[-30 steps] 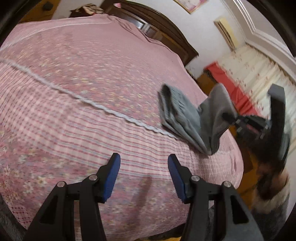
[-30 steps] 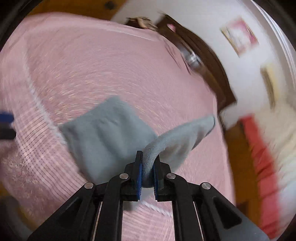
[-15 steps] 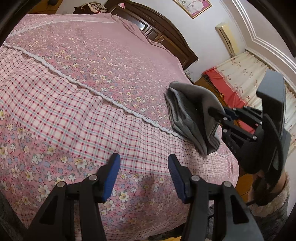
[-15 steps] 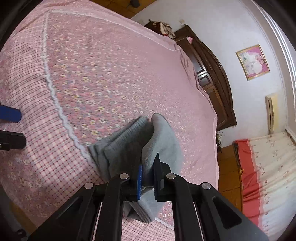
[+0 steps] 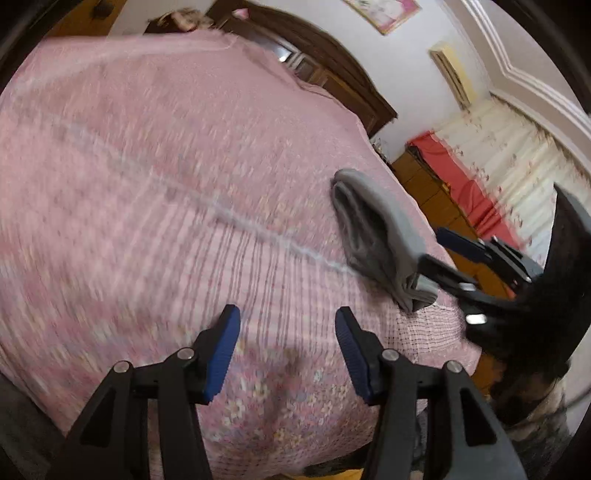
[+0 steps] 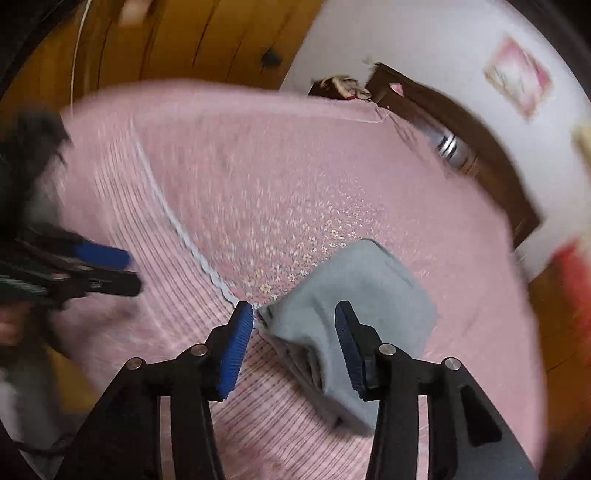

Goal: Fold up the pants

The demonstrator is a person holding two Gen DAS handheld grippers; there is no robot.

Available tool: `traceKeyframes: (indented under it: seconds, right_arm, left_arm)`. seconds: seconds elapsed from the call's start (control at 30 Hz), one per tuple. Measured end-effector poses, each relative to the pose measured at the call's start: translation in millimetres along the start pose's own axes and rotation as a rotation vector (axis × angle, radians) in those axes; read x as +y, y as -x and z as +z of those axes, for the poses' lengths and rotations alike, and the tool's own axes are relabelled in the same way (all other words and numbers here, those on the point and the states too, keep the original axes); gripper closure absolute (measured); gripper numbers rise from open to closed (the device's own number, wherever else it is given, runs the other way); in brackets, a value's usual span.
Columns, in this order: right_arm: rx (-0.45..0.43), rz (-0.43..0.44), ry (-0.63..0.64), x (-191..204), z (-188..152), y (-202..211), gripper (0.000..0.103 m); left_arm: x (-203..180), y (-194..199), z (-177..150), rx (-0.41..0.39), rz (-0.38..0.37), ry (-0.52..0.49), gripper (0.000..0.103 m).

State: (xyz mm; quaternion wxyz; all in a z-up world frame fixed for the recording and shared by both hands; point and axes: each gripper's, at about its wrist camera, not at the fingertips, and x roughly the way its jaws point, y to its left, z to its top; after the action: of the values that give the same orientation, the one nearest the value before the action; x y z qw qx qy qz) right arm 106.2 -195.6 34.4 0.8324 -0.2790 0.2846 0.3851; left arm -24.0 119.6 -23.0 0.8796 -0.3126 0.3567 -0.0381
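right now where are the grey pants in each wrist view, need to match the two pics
Left wrist view: the folded grey pants lie right of centre on the pink bedspread, beside the right gripper.
Right wrist view: the grey pants sit low and centre, just beyond the open right gripper.
Shared landmark: the white lace strip across the bedspread, ending near the pants.

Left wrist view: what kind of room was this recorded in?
Most likely a home bedroom: a large bed with a pink floral bedspread, a dark wooden headboard, curtains and a framed picture on the wall.
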Motion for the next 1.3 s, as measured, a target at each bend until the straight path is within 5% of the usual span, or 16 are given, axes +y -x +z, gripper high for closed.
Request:
traceKeyframes:
  seconds: [0.1,0.17,0.27,0.3,0.37,0.47,0.63,0.87,0.93,1.03,1.1,1.13,1.17,1.23,1.3]
  right_arm:
    - [0.005,0.166,-0.216,-58,-5,-2,0.063]
    - [-0.042,0.28,-0.331,-82,-13,-11,0.084]
    - [-0.091,0.418,-0.433,-97,-31,-39,0.086]
    - [-0.062,0.416,-0.484,-99,-41,-57,0.086]
    - [0.024,0.434,-0.58,-95,-60,-94,0.088]
    - [0.002,0.433,-0.661,-90,-70,-114,0.098]
    - [-0.035,0.528,-0.758,-116,-83,-87,0.098]
    - [-0.011,0.662,-0.755,-126,-120,-76,0.096]
    - [0.022,0.645,-0.772,-120,-125,-81,0.096]
    - [-0.035,0.477,-0.759,-113,-122,-56,0.096]
    - [-0.093,0.23,-0.671,-96,-119,-21,0.072]
    - [-0.14,0.101,-0.603,-80,-119,-2,0.043]
    - [-0.177,0.024,-0.551,-64,-120,10,0.029]
    - [-0.189,-0.072,-0.475,-37,-121,19,0.029]
    - [-0.15,-0.088,-0.501,-34,-123,14,0.029]
  left_arm:
    - [-20,8,36,-0.042,-0.022,-0.066,0.045]
    - [-45,5,64,-0.062,-0.061,-0.111,0.044]
    - [-91,-18,94,-0.079,-0.104,-0.202,0.041]
    - [-107,-34,100,-0.061,-0.112,-0.24,0.044]
    - [-132,-63,101,-0.002,-0.087,-0.287,0.073]
    - [-152,-87,79,0.03,-0.068,-0.356,0.075]
    - [-129,-132,51,0.126,0.119,-0.406,0.081]
    - [-134,-129,47,0.06,0.293,-0.515,0.081]
    - [-137,-136,46,0.034,0.404,-0.573,0.071]
    - [-131,-131,54,0.053,0.384,-0.518,0.071]
    - [-138,-113,53,0.006,0.39,-0.524,0.071]
    - [-146,-100,49,-0.034,0.386,-0.554,0.066]
    - [-153,-92,44,-0.052,0.372,-0.573,0.061]
    - [-172,-82,26,-0.064,0.28,-0.67,0.039]
    - [-192,-89,-3,-0.065,0.229,-0.85,0.035]
